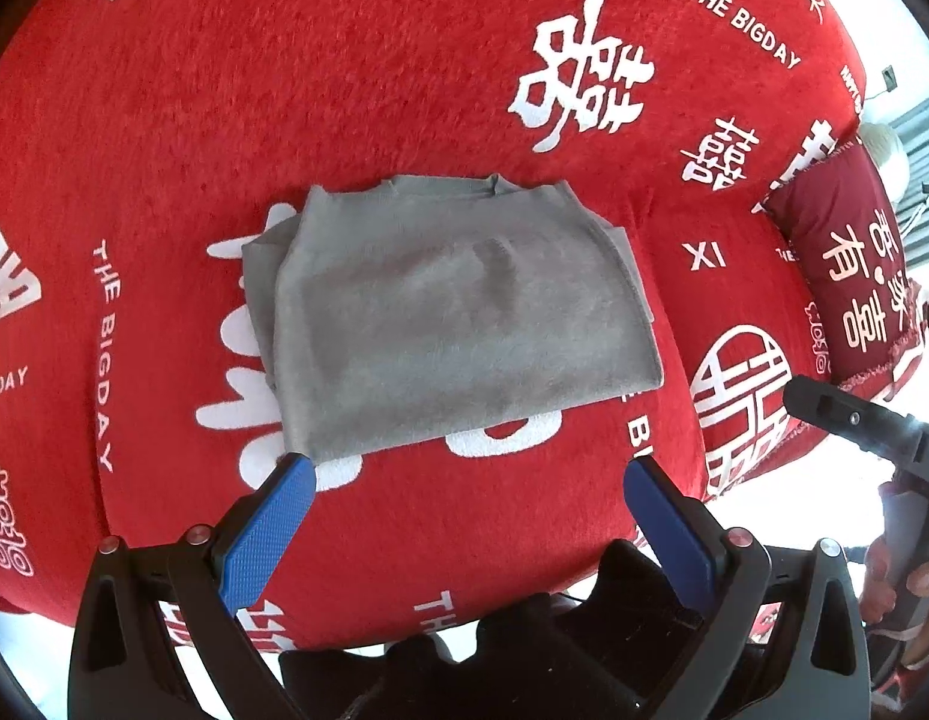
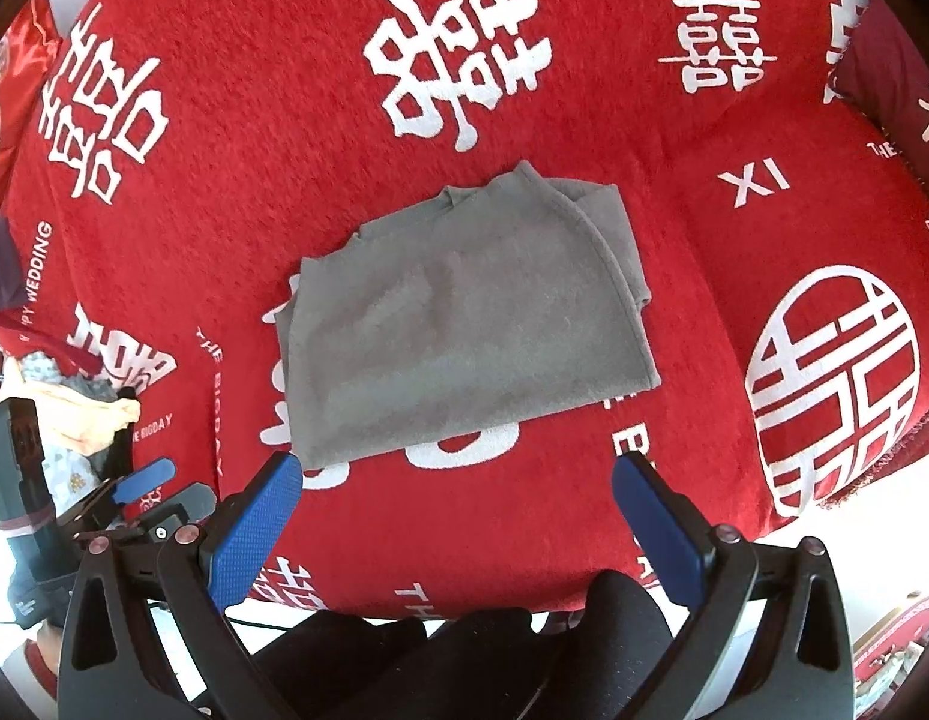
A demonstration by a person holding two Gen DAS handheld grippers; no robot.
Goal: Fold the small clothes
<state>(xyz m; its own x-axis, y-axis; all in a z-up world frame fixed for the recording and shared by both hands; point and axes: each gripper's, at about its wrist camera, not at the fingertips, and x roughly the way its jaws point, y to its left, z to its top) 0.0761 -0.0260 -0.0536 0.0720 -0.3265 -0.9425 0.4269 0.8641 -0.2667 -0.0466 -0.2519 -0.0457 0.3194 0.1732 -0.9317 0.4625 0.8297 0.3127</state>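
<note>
Evidently, each line below reads the placement for its reason.

Garment: the small grey fleece garment (image 1: 446, 312) lay folded into a compact, roughly square packet, neckline at the far edge, spare layers peeking out along its left and right sides; that stacking suggested the folds were largely made.

Surface: it rested near the middle of the red plush cover with white printed characters (image 1: 404, 60), flat and well supported, so the packet kept its shape without being held.

Left claw: the left claw (image 1: 470, 480) hung just near of the garment's near edge, blue pads apart, gripping nothing; its left pad sat close to the near-left corner, though contact could not be told.

Right claw: the right claw (image 2: 458, 474) hovered likewise, pads spread, empty, likely positioned for smoothing or a last fold.

Surroundings: a dark red fringed cushion with white characters (image 1: 848, 276) sat far right, well apart from the garment.

Progress: probably close to finished, judging by the tidy edges.
</note>
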